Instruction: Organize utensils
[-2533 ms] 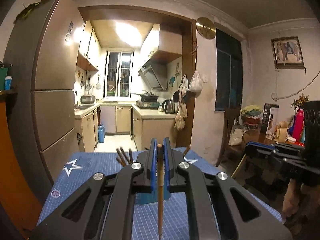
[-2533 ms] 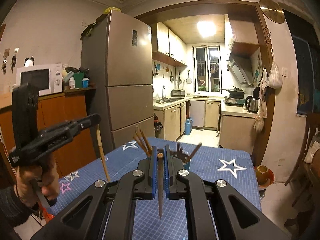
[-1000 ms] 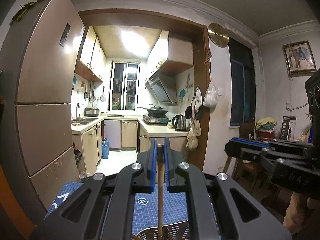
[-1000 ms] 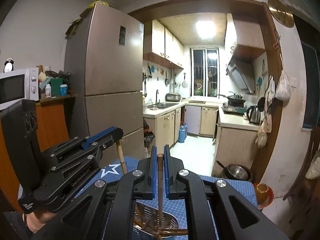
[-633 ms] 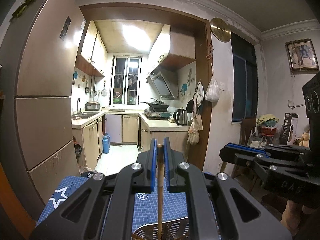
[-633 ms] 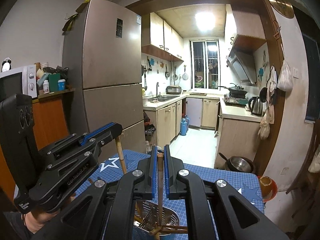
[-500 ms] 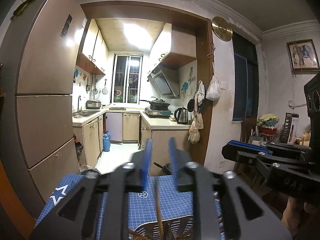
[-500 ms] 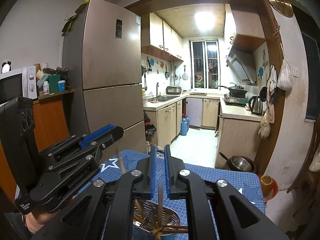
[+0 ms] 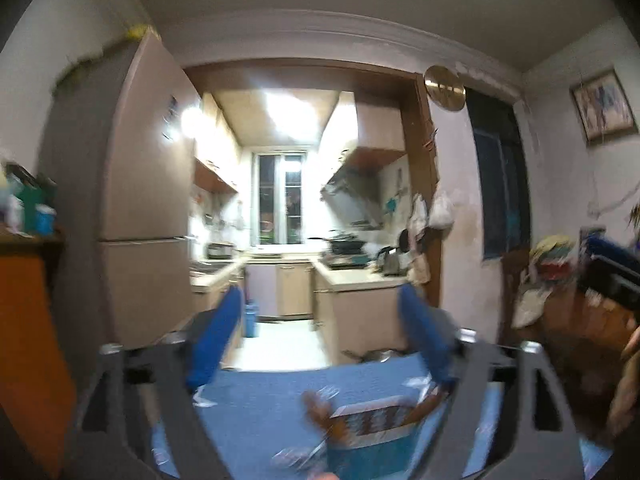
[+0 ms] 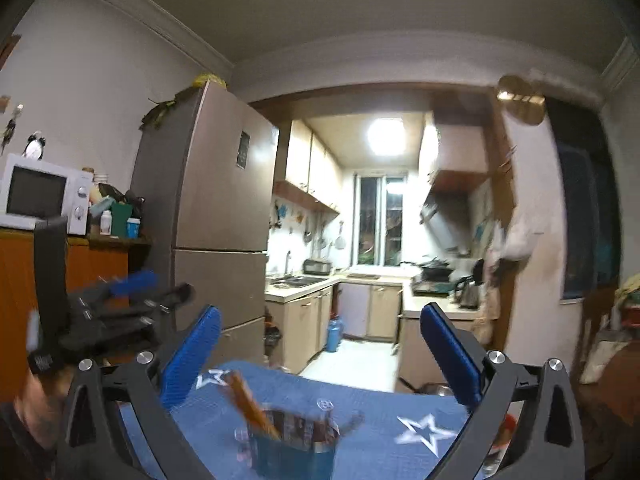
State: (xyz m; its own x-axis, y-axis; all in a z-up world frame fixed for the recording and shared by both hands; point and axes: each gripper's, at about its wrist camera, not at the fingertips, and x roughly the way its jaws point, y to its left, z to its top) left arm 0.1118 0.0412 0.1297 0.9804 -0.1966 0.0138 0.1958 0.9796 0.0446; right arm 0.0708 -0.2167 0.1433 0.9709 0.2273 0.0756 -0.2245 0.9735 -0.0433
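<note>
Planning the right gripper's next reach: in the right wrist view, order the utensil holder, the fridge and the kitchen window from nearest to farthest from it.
From the right gripper, open and empty:
1. Utensil holder, just below and ahead on the blue tablecloth, sticks poking out.
2. Fridge, ahead to the left, past the table.
3. Kitchen window, far end of the kitchen, centre-right.

The desk [image 10: 376, 436] wears a blue cloth printed with white stars [image 10: 426, 432]. Near its middle stands a blue utensil holder [image 10: 294, 450] with brown wooden sticks [image 10: 248, 404] leaning out of its top; the left wrist view shows the same holder [image 9: 370, 438], blurred.
</note>
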